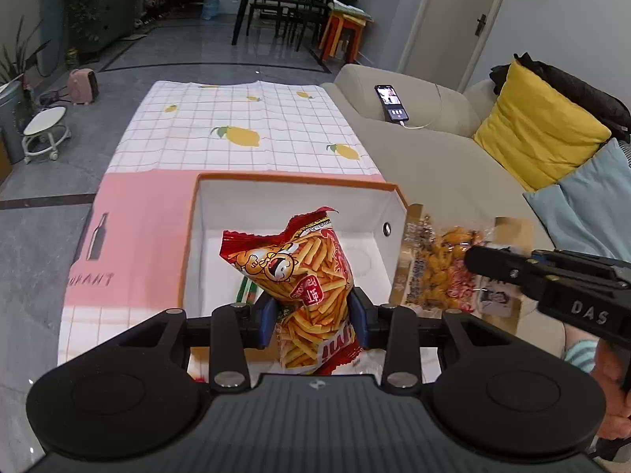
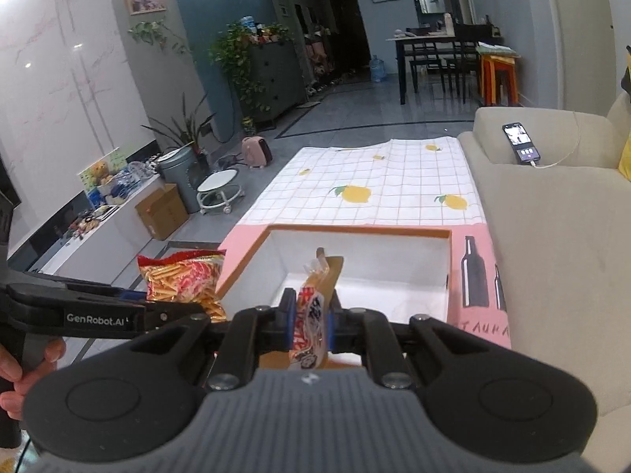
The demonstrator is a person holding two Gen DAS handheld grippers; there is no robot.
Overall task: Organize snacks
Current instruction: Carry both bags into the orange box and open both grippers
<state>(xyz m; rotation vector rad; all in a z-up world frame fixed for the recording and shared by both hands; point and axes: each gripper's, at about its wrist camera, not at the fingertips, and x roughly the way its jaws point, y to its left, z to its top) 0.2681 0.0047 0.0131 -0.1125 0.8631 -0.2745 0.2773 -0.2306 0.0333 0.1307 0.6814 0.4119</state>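
My left gripper is shut on a red bag of fry-shaped snacks and holds it upright over the near part of a white box with an orange rim. The same bag shows in the right wrist view, left of the box. My right gripper is shut on a clear packet of orange-brown snacks, held edge-on above the box's near side. In the left wrist view that packet hangs at the box's right wall, with the right gripper behind it.
The box sits on a low table with a pink and lemon-print cloth. A beige sofa with a phone on its arm runs along the right. A green-striped item lies inside the box. A rolling stool stands on the floor at left.
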